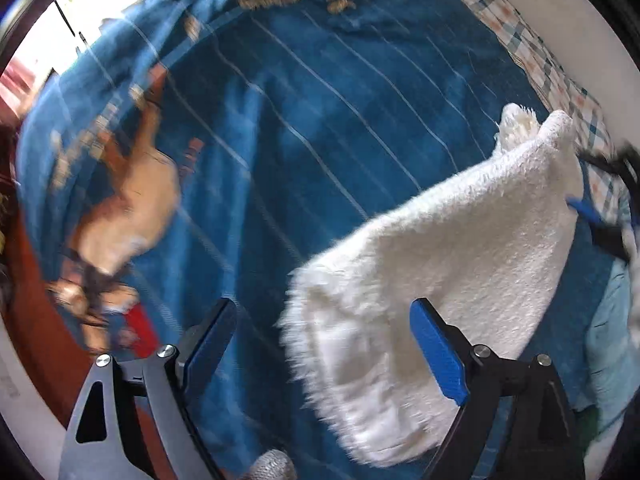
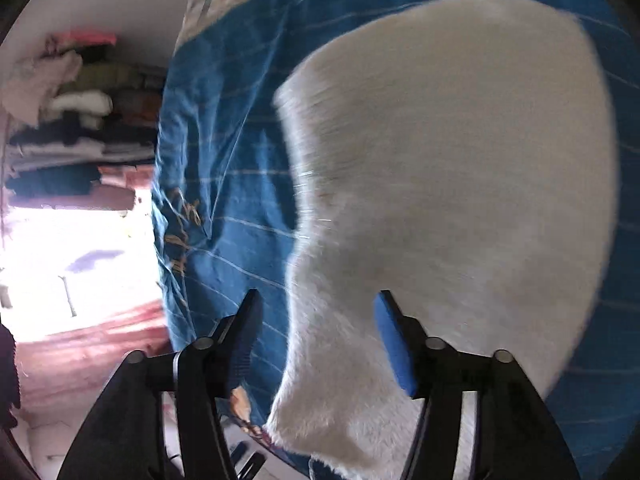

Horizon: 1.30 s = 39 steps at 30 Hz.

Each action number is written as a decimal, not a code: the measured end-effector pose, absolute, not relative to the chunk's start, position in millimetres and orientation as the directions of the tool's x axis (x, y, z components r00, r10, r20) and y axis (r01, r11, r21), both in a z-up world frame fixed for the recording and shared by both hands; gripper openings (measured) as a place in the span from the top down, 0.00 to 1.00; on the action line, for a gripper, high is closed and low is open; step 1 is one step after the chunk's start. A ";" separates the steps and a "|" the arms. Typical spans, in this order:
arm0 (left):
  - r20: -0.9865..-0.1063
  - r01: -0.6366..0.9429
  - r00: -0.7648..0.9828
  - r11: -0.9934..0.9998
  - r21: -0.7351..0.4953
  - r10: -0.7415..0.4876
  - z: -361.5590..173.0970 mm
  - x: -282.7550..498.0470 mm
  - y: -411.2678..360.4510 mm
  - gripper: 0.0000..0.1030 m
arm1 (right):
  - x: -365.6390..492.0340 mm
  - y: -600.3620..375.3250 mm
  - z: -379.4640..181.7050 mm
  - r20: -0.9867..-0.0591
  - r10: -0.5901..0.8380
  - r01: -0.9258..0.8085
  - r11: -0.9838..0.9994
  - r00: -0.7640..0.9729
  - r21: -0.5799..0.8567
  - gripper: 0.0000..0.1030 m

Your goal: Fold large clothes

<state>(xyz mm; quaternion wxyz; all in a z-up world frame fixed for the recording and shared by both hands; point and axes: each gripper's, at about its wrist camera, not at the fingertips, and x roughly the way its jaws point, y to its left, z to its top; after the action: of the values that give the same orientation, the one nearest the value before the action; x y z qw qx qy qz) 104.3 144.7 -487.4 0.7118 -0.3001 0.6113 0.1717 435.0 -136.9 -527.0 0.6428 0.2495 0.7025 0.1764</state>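
Apparently mid-fold: white fluffy garment lies doubled on blue bedspread; left gripper and right gripper fingers spread, pinching nothing; further folds likely remain.

We see a white, fluffy garment spread on a blue striped bedcover, its shaggy pile fringing the edges. In the left wrist view it runs from five o'clock up toward two o'clock; in the right wrist view, blurred, it fills the right half.
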 end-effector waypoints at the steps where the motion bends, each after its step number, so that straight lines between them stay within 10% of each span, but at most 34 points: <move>1: -0.974 -0.622 0.196 0.753 -0.214 -0.114 -495.2 110.0 141.1 0.14 | 432.3 -157.3 -524.1 -0.833 0.552 0.145 0.827 -0.026 0.543 0.35; 4: -0.987 -0.620 0.153 0.772 -0.139 -0.055 -522.2 135.3 133.7 0.17 | 434.5 -202.8 -532.1 -0.865 0.501 0.188 0.849 0.013 0.494 0.34; 5: -0.992 -0.619 0.126 0.780 -0.095 -0.021 -531.0 141.5 130.9 0.24 | 434.8 -221.5 -536.5 -0.875 0.483 0.204 0.855 0.023 0.477 0.32; 6: -0.992 -0.622 0.127 0.777 -0.095 -0.020 -536.0 143.6 131.2 0.57 | 436.7 -237.7 -542.3 -0.880 0.474 0.213 0.857 0.031 0.469 0.31; 10: -0.988 -0.667 0.151 0.736 -0.113 -0.015 -540.0 134.8 136.3 0.70 | 460.9 -271.3 -589.0 -0.859 0.511 0.208 0.836 0.044 0.508 0.27; 16: -0.992 -0.629 0.126 0.773 -0.077 0.003 -534.1 135.6 131.9 0.70 | 510.7 -253.3 -694.0 -0.619 0.784 0.286 0.583 0.047 0.760 0.21; 19: -0.994 -0.618 0.109 0.783 -0.068 0.000 -533.2 142.8 137.6 0.70 | 503.5 -254.4 -684.6 -0.582 0.805 0.266 0.540 0.116 0.799 0.66; 22: -0.994 -0.594 0.105 0.802 -0.063 -0.001 -530.2 155.2 142.9 0.70 | 470.3 -279.6 -661.5 -0.558 0.799 0.362 0.463 0.225 0.809 0.71; 29: -0.974 -0.466 0.190 0.862 -0.200 -0.123 -495.1 205.2 138.5 0.63 | 291.0 -383.1 -598.1 -0.696 0.611 0.625 0.387 0.376 0.678 0.72; 32: -0.973 -0.383 0.212 0.908 -0.171 -0.094 -476.0 214.8 114.9 0.48 | 210.1 -412.7 -593.5 -0.794 0.524 0.723 0.413 0.308 0.553 0.70; 34: -0.973 -0.319 0.225 0.940 -0.120 -0.048 -465.7 215.8 92.9 0.19 | 179.0 -424.3 -604.0 -0.833 0.501 0.756 0.444 0.236 0.481 0.61; 39: -0.985 -0.315 0.174 0.948 -0.035 0.021 -475.9 204.0 69.2 0.16 | 158.4 -457.9 -590.9 -0.909 0.413 0.772 0.558 0.059 0.304 0.51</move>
<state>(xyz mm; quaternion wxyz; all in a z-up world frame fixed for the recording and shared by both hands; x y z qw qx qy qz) 204.0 69.2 -475.9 0.7572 -0.1161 0.6332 0.1111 158.4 -457.9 -590.9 0.5767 0.4438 0.6680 -0.1556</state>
